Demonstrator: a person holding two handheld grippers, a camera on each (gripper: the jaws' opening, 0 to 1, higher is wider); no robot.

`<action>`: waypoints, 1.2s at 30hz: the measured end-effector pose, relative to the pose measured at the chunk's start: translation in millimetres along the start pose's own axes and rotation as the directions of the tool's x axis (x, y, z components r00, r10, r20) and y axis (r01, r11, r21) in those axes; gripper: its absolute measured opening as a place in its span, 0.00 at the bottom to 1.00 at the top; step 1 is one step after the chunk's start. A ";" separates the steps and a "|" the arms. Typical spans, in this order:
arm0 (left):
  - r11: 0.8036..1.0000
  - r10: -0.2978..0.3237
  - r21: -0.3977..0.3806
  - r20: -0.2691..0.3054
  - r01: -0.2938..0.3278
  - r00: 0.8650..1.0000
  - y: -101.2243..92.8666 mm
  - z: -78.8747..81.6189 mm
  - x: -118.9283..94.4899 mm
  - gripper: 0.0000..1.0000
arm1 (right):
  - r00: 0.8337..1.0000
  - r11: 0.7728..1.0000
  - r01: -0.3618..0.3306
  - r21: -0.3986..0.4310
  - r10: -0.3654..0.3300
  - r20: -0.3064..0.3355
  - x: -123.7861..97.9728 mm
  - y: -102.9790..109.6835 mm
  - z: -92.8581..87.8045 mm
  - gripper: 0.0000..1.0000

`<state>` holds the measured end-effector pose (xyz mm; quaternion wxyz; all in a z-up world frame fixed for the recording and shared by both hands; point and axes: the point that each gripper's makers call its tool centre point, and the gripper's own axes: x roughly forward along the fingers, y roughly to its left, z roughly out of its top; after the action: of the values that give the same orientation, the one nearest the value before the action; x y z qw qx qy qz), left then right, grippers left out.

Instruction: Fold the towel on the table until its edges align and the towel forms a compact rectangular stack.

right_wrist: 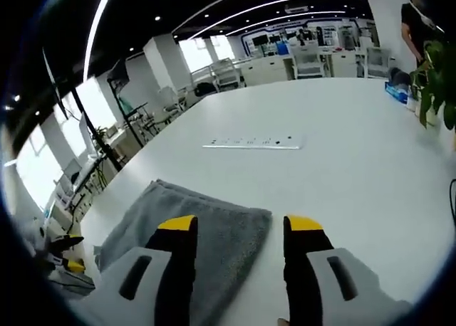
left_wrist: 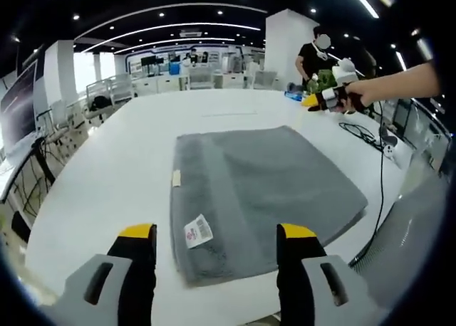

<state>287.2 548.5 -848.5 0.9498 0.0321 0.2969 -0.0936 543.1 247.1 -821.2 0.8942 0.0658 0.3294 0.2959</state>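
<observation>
A grey towel lies folded flat on the white table, with a barcode tag and a small label near its left edge. My left gripper hovers open over the towel's near edge, nothing between its yellow-tipped jaws. A hand holds the right gripper in the air beyond the towel's far right corner. In the right gripper view, the right gripper stands open above a corner of the towel. The left gripper shows small at the lower left.
A black cable runs along the table's right side next to a mesh chair back. A person stands at the far end by a plant. A white strip lies mid-table.
</observation>
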 end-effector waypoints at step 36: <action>0.985 -0.143 0.105 0.046 0.137 0.989 -97.8 34.5 -6.7 0.78 | 0.995 0.999 -0.030 -0.014 0.028 -0.099 -15.3 -7.4 -36.9 0.53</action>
<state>281.8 449.7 -816.9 0.9455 0.0571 0.2680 -0.1760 514.2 229.5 -843.6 0.8729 0.0489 0.3701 0.3143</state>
